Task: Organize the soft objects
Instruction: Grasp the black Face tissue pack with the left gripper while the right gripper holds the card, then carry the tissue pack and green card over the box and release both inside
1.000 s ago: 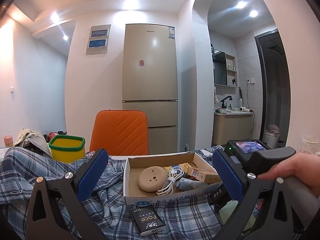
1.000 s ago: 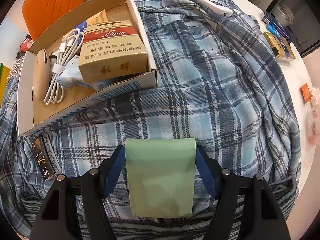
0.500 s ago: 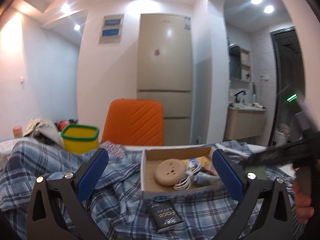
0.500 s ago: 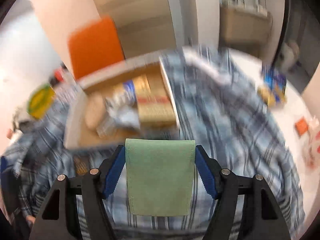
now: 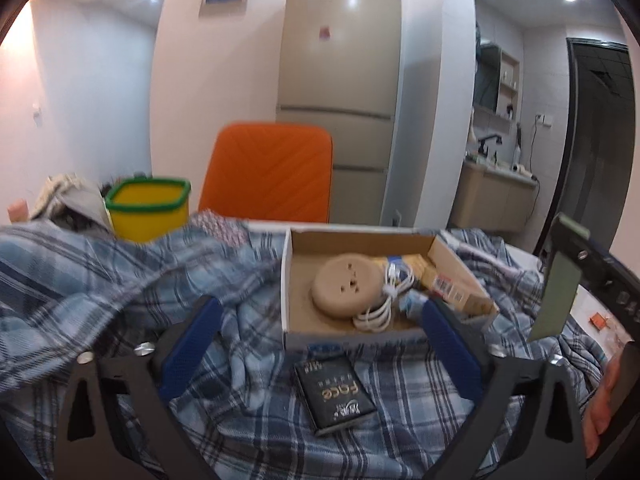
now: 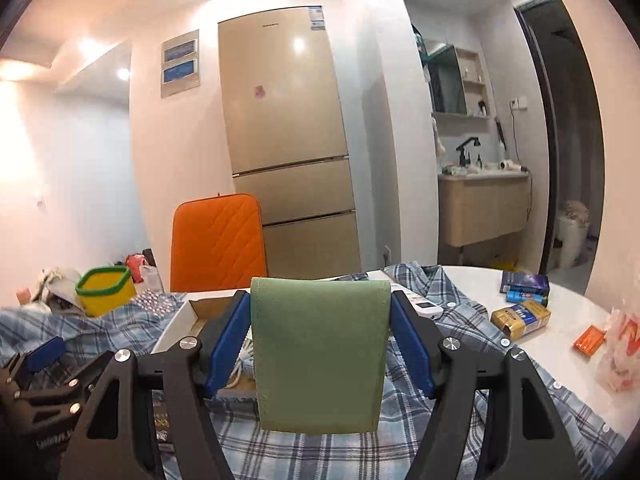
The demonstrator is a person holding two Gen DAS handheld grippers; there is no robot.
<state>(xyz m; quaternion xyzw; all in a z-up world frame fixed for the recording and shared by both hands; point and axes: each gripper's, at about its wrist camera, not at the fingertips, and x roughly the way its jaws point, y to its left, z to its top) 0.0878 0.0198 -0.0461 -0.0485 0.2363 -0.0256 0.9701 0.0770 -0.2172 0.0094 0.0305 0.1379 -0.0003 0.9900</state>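
Right now your right gripper (image 6: 320,344) clamps a folded green cloth (image 6: 320,364) between its pads, fold uppermost, long axis hanging downward. Your left gripper (image 5: 320,344) is closing, nothing between its jaws, above the plaid shirt (image 5: 120,280).

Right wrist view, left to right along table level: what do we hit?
Yellow tub with green rim → orange quilted chair back → folded green cloth held in the right gripper → gold rectangular packet → small orange packet.
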